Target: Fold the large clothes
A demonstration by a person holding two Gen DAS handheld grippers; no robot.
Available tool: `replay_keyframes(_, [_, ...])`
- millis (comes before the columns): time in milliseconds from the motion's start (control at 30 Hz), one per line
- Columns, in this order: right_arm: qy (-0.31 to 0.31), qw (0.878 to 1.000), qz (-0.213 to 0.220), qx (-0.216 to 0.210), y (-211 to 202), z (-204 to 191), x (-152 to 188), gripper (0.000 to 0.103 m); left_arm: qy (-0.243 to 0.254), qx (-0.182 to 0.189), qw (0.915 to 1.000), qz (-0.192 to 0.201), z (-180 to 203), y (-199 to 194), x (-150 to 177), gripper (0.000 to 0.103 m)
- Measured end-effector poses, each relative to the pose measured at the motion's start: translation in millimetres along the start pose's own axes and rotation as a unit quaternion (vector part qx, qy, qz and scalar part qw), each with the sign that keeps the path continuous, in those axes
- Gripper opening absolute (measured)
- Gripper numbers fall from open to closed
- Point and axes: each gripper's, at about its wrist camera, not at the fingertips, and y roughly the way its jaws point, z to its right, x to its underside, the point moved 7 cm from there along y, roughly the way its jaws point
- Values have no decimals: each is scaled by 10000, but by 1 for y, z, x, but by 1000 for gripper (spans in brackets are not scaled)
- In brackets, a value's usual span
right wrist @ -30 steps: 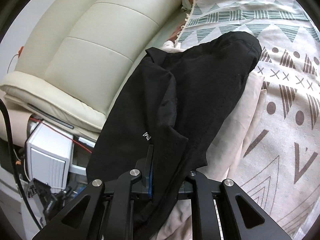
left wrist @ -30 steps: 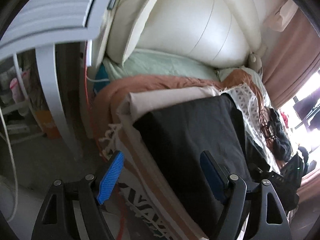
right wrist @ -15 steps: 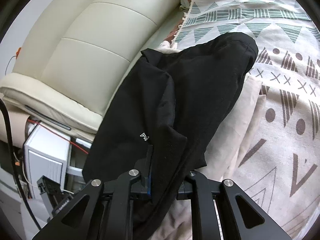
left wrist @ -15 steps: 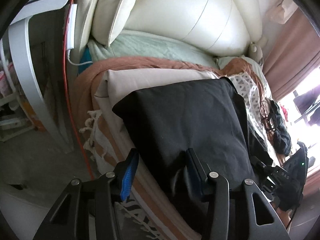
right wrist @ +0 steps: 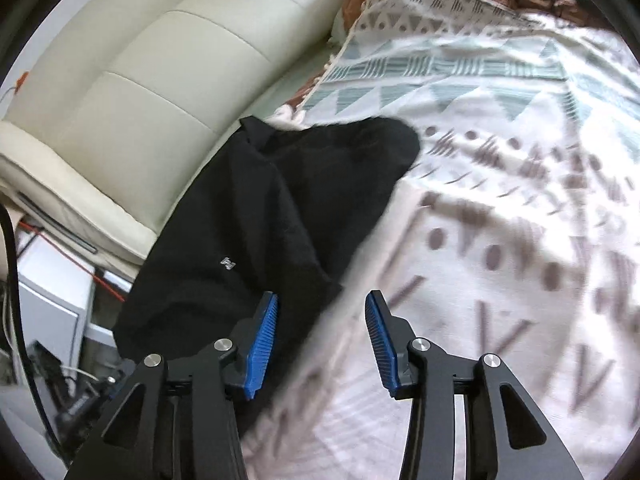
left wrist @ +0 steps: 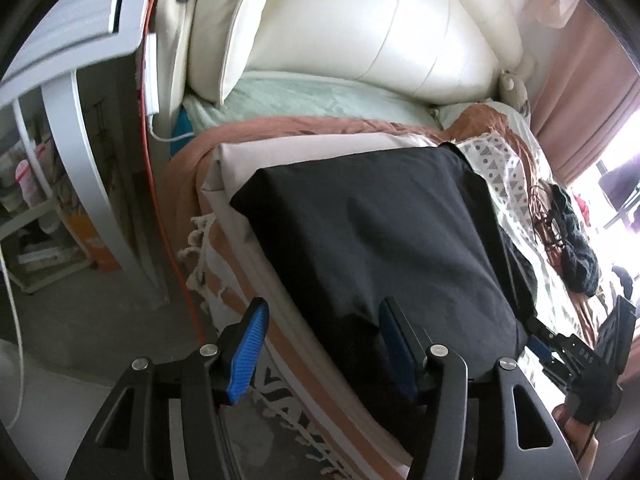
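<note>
A black garment [left wrist: 384, 232] lies folded on a beige cloth [left wrist: 280, 152] at the bed's edge. It also shows in the right wrist view [right wrist: 272, 216], with a small white logo. My left gripper [left wrist: 320, 344] is open at the garment's near edge; its right finger touches the fabric. My right gripper [right wrist: 320, 336] is open and empty, just off the garment's lower right edge, above the patterned blanket [right wrist: 500, 200].
A cream padded headboard [left wrist: 360, 32] rises behind the bed. A white stand [left wrist: 80, 152] with shelves, an orange cable [left wrist: 160, 184] and grey floor are to the left. Dark clothes [left wrist: 576, 248] lie far right. A white box [right wrist: 52, 300] stands beside the bed.
My right gripper has opened, let go of the black garment and shifted right. My left gripper has opened wider than half a second ago and pulled back slightly.
</note>
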Motion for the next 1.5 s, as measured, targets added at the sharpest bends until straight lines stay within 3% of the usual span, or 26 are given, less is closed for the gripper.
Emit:
replay_keyframes(67, [-46, 9997, 89, 200, -15, 8, -1, 43, 152, -9, 9999, 64, 10, -7, 1, 60])
replay_keyframes(133, [-77, 9989, 208, 401, -30, 17, -3, 43, 281, -5, 9995, 139, 21, -14, 1, 69])
replay_keyframes(333, [0, 9982, 426, 428, -76, 39, -7, 43, 726, 120, 9962, 467, 66, -41, 8, 95])
replay_keyframes(400, [-22, 9977, 473, 479, -91, 46, -6, 44, 905, 170, 9943, 534, 82, -49, 12, 98])
replay_keyframes(500, [17, 9960, 617, 653, -115, 58, -4, 60, 1167, 297, 9912, 541, 108, -56, 20, 100])
replay_keyframes(567, [71, 9944, 755, 730, -131, 66, 1, 82, 1352, 362, 9886, 548, 122, -61, 27, 101])
replay_keyframes(733, [137, 9905, 961, 971, -171, 88, 13, 102, 1675, 558, 9817, 708, 153, -76, 42, 103])
replay_keyframes(1133, [90, 9768, 1496, 1527, -258, 120, 51, 102, 2361, 873, 9643, 819, 194, -113, 93, 103])
replay_keyframes(1500, [-66, 9630, 1750, 2050, -324, 136, 97, 102, 3023, 1091, 9431, 848, 210, -142, 154, 103])
